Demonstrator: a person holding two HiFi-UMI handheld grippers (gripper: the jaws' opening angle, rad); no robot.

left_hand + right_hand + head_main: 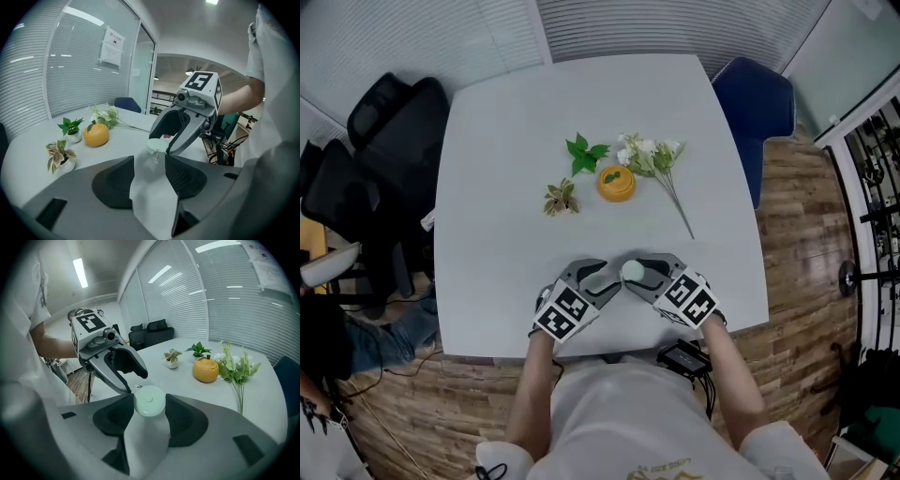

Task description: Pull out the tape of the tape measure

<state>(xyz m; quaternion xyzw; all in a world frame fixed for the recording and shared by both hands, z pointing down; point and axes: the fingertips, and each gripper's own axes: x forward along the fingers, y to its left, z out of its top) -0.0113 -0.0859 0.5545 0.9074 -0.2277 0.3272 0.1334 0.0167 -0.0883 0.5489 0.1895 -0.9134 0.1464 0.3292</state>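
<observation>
Head view: the tape measure (632, 272) sits at the table's (516, 234) near edge, between left gripper (609, 278) and right gripper (643, 274). Left gripper view: its pull tab (155, 156) hangs between spread jaws. Right gripper view: jaws pinch the round case, flat face up

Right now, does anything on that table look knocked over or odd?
Only the white flower sprig: it lies flat on the table beside the orange ornament, while both small potted plants stand upright. Nothing looks spilled or broken.

Pot (617, 183) stands behind tape measure (632, 271), left of flowers (652, 157).
</observation>
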